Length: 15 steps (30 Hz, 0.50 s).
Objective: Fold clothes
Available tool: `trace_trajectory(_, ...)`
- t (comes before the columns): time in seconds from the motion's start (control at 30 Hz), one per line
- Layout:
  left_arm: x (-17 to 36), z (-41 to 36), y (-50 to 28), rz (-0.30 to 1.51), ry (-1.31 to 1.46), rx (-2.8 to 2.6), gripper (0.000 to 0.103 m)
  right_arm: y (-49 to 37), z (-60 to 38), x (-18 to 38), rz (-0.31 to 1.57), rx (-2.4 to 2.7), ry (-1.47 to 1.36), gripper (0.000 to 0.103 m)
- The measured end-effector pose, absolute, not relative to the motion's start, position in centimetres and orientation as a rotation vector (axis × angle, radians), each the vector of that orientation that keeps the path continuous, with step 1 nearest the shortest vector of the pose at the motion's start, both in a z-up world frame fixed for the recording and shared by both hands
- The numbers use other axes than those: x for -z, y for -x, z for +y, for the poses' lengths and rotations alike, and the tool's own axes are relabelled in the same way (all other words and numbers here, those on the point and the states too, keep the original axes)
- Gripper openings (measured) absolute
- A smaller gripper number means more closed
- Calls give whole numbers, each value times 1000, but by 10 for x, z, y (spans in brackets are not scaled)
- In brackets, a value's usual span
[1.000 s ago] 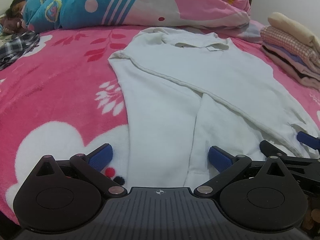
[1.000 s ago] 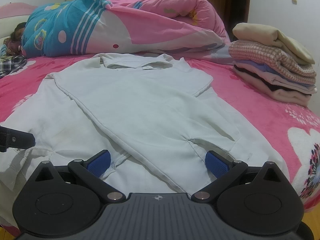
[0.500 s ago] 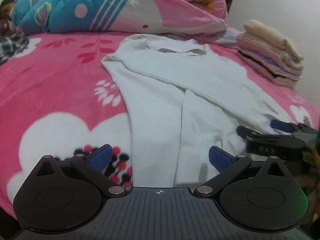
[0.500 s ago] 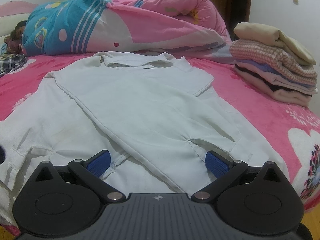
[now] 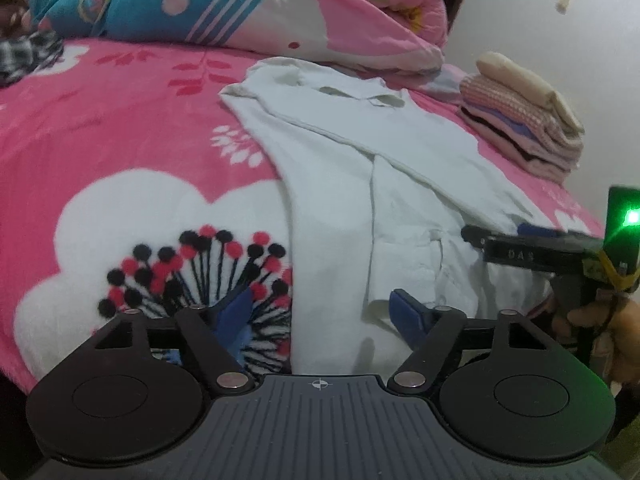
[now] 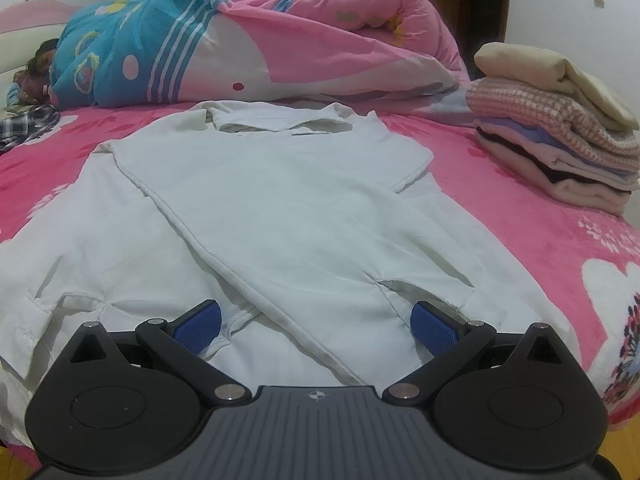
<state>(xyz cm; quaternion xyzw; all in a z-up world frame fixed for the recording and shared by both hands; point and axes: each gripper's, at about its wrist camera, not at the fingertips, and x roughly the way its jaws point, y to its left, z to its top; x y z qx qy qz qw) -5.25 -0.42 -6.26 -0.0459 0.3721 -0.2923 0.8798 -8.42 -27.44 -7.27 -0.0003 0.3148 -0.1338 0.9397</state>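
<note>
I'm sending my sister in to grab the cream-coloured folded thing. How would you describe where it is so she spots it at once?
On the pink flowered bed, look to the right of the spread-out white shirt for the stack of folded clothes near the wall. The cream piece lies on the very top, above the pink checked one; it is the only plain pale-beige item in the stack.

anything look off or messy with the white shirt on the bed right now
Slightly. The white shirt lies flat with one side folded diagonally across its front, but the hem corner at the near left is bunched and wrinkled, with faint yellowish marks nearby. The folded stack looks tidy. Both grippers' jaws are open, holding nothing.
</note>
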Motion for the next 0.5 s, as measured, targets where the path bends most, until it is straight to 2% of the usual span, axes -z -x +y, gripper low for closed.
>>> trace_trajectory(0.13,61,1,51,766,112,600,62,86,-274,73,636,270,0,103)
trace_trajectory(0.33,57,8,48,727,102,598,56,86,-273,73,634,271,1,103)
trace_trajectory(0.5,63,1,51,743,69,627,42,85,-272,73,636,273,0,103)
